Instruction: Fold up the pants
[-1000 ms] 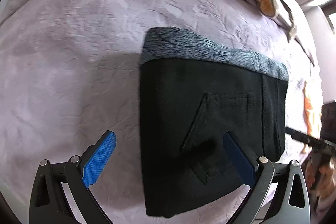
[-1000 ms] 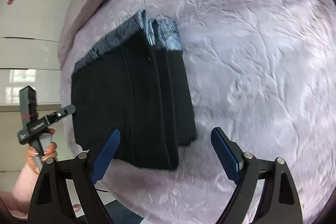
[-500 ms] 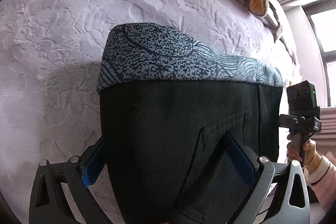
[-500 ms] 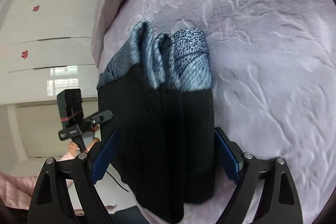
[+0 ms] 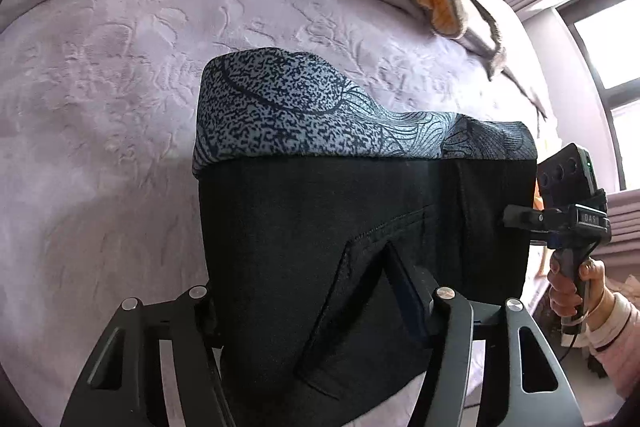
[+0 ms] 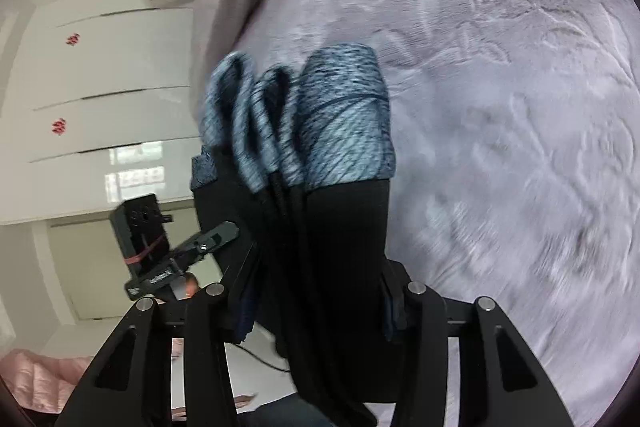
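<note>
While two grippers clamp one folded pants bundle: left gripper [image 5: 304, 287] pinches near black edge, right gripper [image 6: 320, 299] pinches stacked layers. Pants [image 5: 360, 227] black with blue-grey patterned waistband [image 5: 288, 119], between both finger pairs, lifted over lilac embossed bedspread [image 5: 100, 87].

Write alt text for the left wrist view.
The left hand-held gripper is shut on a folded pair of black pants with a grey patterned cuff, above a lilac embossed bedspread. At right, the other hand-held gripper meets the pants' far edge.
</note>
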Demonstrator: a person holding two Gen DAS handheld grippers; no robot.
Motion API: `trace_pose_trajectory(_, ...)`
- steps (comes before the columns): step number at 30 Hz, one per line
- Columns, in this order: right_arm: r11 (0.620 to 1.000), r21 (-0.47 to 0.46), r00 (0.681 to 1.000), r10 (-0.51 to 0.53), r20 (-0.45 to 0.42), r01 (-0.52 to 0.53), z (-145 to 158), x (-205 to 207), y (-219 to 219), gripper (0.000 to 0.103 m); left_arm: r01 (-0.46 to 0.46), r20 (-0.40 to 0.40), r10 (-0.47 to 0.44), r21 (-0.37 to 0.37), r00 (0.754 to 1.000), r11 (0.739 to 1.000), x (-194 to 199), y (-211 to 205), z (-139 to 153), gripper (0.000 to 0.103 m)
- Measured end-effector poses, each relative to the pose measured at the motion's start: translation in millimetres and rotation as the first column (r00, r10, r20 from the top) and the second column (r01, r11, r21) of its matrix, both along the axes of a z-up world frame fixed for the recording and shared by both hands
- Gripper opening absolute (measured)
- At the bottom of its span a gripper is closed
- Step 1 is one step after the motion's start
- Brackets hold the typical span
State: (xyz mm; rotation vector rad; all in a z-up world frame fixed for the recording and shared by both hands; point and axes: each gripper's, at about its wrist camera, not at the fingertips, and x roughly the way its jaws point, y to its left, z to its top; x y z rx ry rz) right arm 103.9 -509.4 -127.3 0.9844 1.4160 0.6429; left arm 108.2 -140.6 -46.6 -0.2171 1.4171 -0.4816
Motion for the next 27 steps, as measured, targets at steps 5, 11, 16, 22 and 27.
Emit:
trace_pose_trajectory(5,0.999,0.051,1.0,-0.014,-0.015,0.015,20.7,-27.1,-1.9,0.05,0.005,-0.011,-0.005,0.004,1.0,1.0,-29.8,15.2,21.6,0.065)
trace_pose_trajectory(11,0.997,0.078,0.999,-0.005,-0.053,0.009,20.5,-69.9,13.5,0.05,0.004,-0.044,-0.001,0.058,0.999,0.998,-58.8,27.1,5.0,0.065)
trace_pose_trajectory(16,0.998,-0.069,0.995,-0.001,-0.098,-0.005,-11.0,-79.7,28.1,0.051,-0.018,-0.016,0.022,0.195,1.0,0.981,-64.2,29.1,-34.6,0.095)
trace_pose_trajectory(22,0.946,-0.322,0.999,0.021,-0.033,-0.031,-7.9,-78.1,35.6,0.072,-0.05,-0.045,0.062,0.221,0.997,0.974,-59.0,29.6,-39.3,0.103)
trace_pose_trajectory(27,0.818,-0.575,0.997,0.06,0.053,-0.018,45.0,-71.8,46.1,0.076,-0.105,0.099,0.079,0.286,0.992,0.952,-65.0,26.3,10.7,0.103)
